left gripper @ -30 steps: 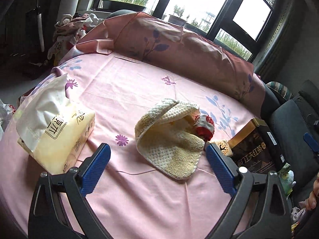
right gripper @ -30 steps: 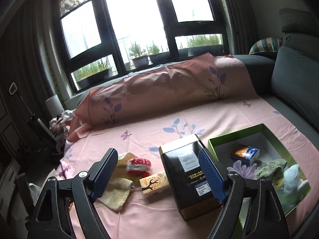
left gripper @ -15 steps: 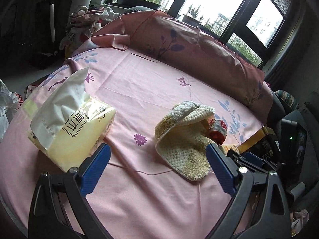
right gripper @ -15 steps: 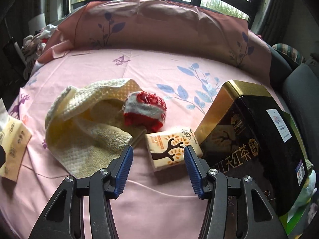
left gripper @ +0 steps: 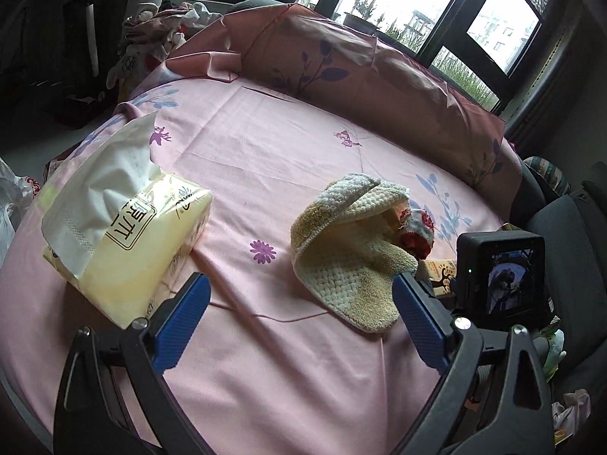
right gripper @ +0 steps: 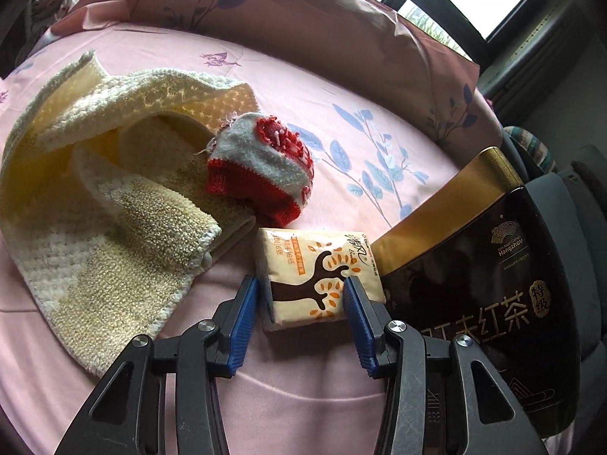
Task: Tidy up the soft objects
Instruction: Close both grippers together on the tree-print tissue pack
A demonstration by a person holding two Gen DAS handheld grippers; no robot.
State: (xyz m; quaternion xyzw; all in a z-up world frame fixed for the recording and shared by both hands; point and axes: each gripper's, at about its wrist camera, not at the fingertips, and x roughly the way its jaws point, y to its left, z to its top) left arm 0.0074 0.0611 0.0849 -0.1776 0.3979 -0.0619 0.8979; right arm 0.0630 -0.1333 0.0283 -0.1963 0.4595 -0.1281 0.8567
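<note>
Two grippers over a pink sheet (left gripper: 265, 159) spread on what looks like a bed. Right gripper (right gripper: 303, 295): jaws closing around the small tissue pack (right gripper: 316, 275) — near end of the pack between the blue pads, left pad at its side, right pad at or just touching its edge; full pressing cannot be told. Pitched down toward the sheet, close over it. Pack lying flat near the right edge of the bed, just beside the black and gold tea box (right gripper: 489, 284), with the red and white knitted piece (right gripper: 261, 174) just behind it and the cream towel (right gripper: 110, 189) to the left.

Left gripper (left gripper: 299, 318): jaws wide apart, nothing between them, tilted down above the near edge of the sheet.

Seen only from the left wrist — a large yellow tissue pack (left gripper: 125, 235) toward the left edge, well apart from the towel (left gripper: 353, 250), plus the camera body of the right gripper at the right edge. Seen properly only from the right wrist: the tea box face and the small pack's tree print.
</note>
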